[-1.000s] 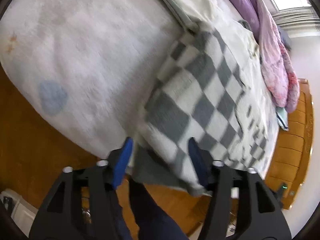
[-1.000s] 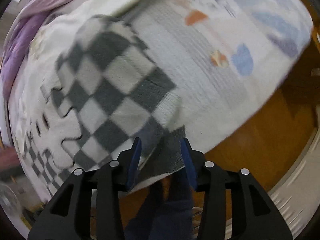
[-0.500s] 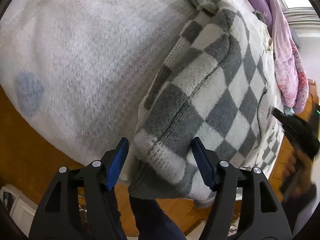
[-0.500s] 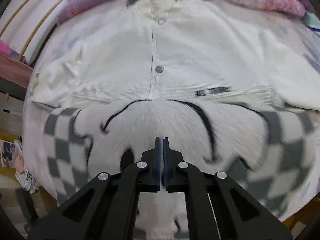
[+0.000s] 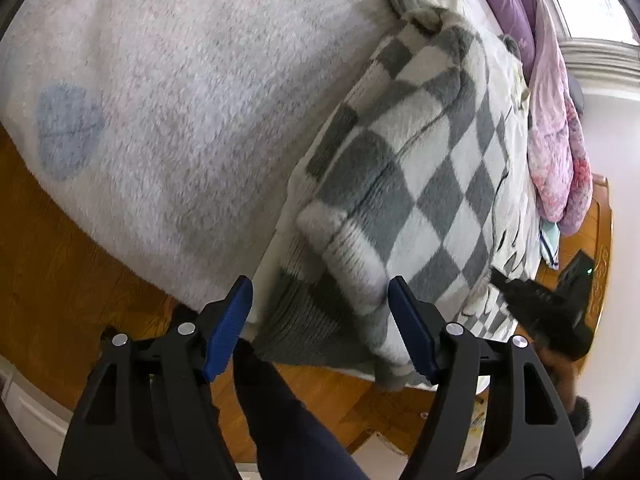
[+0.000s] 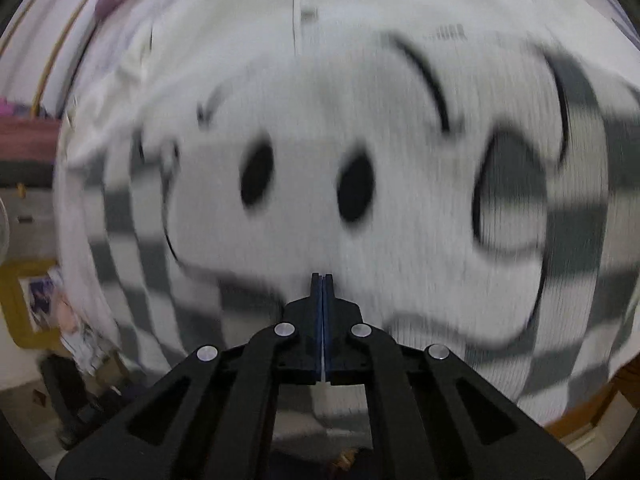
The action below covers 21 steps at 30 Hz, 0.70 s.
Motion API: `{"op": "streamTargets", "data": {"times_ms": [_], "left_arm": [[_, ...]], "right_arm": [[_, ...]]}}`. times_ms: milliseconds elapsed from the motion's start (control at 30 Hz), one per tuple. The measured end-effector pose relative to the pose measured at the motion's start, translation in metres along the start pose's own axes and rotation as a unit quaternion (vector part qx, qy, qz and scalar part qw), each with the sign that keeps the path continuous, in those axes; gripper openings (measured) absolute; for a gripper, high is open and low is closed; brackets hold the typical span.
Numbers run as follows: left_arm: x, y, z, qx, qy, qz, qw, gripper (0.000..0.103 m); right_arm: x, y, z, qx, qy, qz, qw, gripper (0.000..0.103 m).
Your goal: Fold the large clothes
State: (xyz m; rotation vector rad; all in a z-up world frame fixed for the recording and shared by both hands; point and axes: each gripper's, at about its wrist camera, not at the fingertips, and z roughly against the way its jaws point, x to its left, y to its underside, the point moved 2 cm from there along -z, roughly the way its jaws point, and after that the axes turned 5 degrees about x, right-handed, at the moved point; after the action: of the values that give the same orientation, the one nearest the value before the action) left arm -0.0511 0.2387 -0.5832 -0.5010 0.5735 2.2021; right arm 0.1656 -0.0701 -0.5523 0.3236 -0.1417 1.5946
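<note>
A grey-and-white checked fleece garment lies on the bed, its sleeve folded inward along the left side. My left gripper is open, its blue fingers either side of the sleeve cuff, not gripping it. In the right wrist view the garment's front fills the frame, blurred, with a white cartoon face and two black eyes. My right gripper is shut with its pads pressed together just above the garment, nothing between them. The right gripper also shows in the left wrist view at the garment's far side.
A white fluffy blanket with a blue patch covers the bed left of the garment. A white snap-button jacket lies beyond it. Pink and purple bedding is piled at the far edge. Wooden floor and my legs are below.
My right gripper let go of the sleeve, shut, and moved over the garment's front, closing in on the cartoon face. My left gripper stayed open around the folded sleeve cuff.
</note>
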Motion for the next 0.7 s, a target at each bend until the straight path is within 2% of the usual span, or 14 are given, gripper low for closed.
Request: {"op": "streamTargets", "data": {"times_ms": [100, 167, 300, 400, 467, 600, 700], "left_arm": [[0.006, 0.002, -0.006, 0.013, 0.002, 0.006, 0.9999, 0.07], [0.007, 0.004, -0.008, 0.017, 0.006, 0.006, 0.9998, 0.07], [0.009, 0.009, -0.016, 0.031, 0.015, 0.011, 0.9993, 0.07], [0.016, 0.016, -0.026, 0.043, 0.023, 0.025, 0.9985, 0.07], [0.019, 0.018, -0.034, 0.054, 0.026, 0.031, 0.9977, 0.07], [0.029, 0.022, -0.043, 0.063, 0.04, 0.063, 0.9952, 0.07], [0.03, 0.022, -0.045, 0.067, 0.053, 0.081, 0.9931, 0.063]], "right_arm": [[-0.007, 0.001, -0.014, -0.018, -0.008, -0.011, 1.0, 0.0], [-0.006, 0.006, -0.007, -0.025, -0.001, -0.014, 1.0, 0.0], [-0.005, 0.043, -0.003, 0.004, -0.007, -0.031, 0.999, 0.0], [-0.007, 0.063, -0.021, 0.013, 0.005, -0.02, 1.0, 0.0], [-0.016, 0.065, -0.032, 0.007, -0.016, -0.039, 0.999, 0.0], [-0.023, 0.062, -0.031, 0.01, -0.027, -0.045, 0.999, 0.0], [-0.029, 0.063, -0.028, 0.005, -0.035, -0.044, 0.998, 0.0]]}}
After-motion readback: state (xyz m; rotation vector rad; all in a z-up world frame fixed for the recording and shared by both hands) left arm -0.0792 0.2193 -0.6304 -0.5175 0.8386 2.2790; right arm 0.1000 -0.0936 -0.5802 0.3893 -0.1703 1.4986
